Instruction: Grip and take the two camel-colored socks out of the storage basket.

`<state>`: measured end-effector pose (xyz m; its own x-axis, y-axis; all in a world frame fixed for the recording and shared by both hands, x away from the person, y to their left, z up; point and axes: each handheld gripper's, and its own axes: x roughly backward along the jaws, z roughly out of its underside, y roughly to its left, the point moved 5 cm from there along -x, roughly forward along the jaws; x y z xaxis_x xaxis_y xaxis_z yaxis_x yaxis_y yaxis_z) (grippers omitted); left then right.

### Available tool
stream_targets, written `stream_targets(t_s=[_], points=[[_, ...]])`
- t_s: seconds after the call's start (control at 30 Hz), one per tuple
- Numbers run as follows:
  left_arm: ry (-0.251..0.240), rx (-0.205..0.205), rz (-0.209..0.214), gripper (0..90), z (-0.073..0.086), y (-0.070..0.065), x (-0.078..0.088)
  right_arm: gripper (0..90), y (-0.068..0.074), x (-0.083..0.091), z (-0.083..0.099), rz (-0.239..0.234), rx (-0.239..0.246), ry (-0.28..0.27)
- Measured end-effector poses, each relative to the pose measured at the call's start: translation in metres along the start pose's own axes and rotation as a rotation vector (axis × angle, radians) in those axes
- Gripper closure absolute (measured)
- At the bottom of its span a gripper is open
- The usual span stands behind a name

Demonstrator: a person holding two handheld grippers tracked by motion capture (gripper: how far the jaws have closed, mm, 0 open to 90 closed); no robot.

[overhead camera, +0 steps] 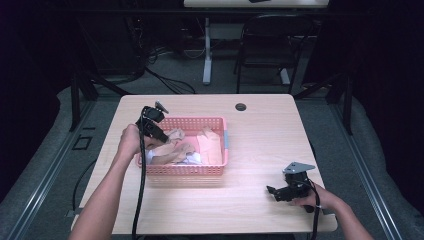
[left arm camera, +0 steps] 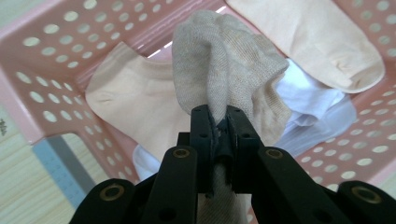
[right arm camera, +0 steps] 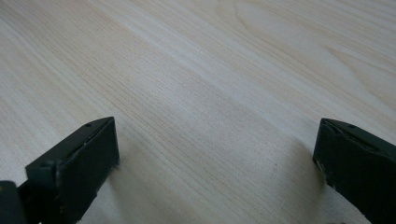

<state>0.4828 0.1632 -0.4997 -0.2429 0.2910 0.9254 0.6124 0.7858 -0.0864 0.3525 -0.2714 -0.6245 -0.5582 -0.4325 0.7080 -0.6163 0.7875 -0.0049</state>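
From the left gripper view I can see what the high view only hints at: my left gripper (left arm camera: 219, 122) has its jaws pinched tight on a fold of a beige knit sock (left arm camera: 224, 70), which bunches up just past the tips and runs back down between them. In the high view that same sock (overhead camera: 174, 135) sits at the left end of the pink basket (overhead camera: 222, 145), left of the table's middle and toward its far side.

I count one basket and, inside it, two peach socks (left arm camera: 140, 102) (left arm camera: 308, 32), one to each side of the held sock, with white cloth (left arm camera: 308, 100) underneath; I cannot tell how many white pieces there are.

My left hand (overhead camera: 129, 142) is raised over the basket's left end, the gripper angled down into it. My right gripper (overhead camera: 274, 192) lies low on the wooden table (right arm camera: 210, 84) at the near right, jaws spread wide with nothing but bare wood between them.
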Motion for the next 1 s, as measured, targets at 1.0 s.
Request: stream_targets(t_s=[1.0], points=[[-0.143,0.119,-0.092,82.6,0.035,0.055,0.093,0.0,0.0,0.0,0.0,0.0,0.0,0.0]])
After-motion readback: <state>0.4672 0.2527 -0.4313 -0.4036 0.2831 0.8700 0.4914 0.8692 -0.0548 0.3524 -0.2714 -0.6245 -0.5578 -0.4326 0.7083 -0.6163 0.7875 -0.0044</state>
